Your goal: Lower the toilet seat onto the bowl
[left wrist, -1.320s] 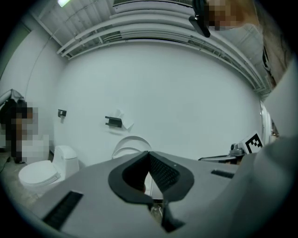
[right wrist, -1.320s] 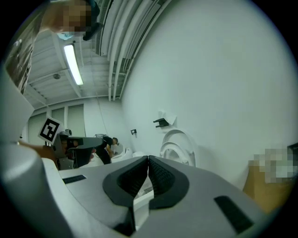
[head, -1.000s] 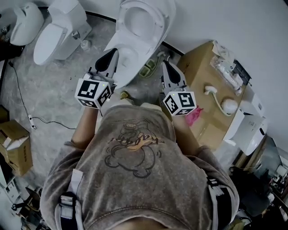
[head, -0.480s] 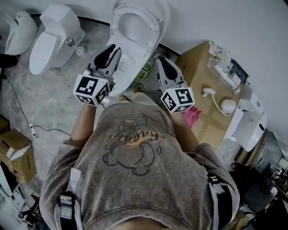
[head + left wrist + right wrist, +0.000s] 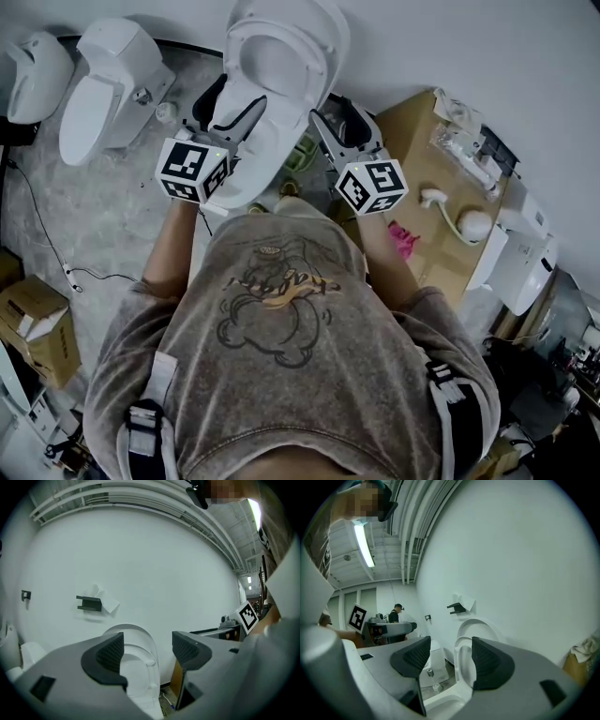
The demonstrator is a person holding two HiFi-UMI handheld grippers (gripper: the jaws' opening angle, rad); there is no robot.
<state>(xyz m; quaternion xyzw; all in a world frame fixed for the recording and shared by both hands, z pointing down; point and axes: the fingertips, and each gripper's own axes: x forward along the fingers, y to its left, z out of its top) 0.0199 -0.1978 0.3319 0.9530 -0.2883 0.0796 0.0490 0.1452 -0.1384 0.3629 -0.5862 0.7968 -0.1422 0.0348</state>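
Note:
A white toilet stands against the wall with its lid (image 5: 286, 42) and seat (image 5: 246, 89) raised above the bowl (image 5: 255, 150). My left gripper (image 5: 230, 108) hovers over the bowl's left side, jaws opening, nothing pressed between them. My right gripper (image 5: 342, 122) hangs just right of the bowl, jaws also opening and empty. Past the left gripper (image 5: 147, 651), its own view shows the upright seat (image 5: 138, 663) and lid (image 5: 133, 632). The right gripper (image 5: 450, 658) frames the upright seat (image 5: 463, 665) and lid (image 5: 483, 627) some way beyond its pads.
Two more white toilets (image 5: 103, 84) (image 5: 37, 61) stand to the left. A cardboard box (image 5: 422, 150) with a hose and plastic bag sits at the right, another box (image 5: 37, 323) at lower left. A cable (image 5: 56, 253) crosses the floor. A black bracket (image 5: 89, 603) hangs on the wall.
Both grippers have gone from shut to open. They have moved forward, closer to the toilet, the left one now over the bowl.

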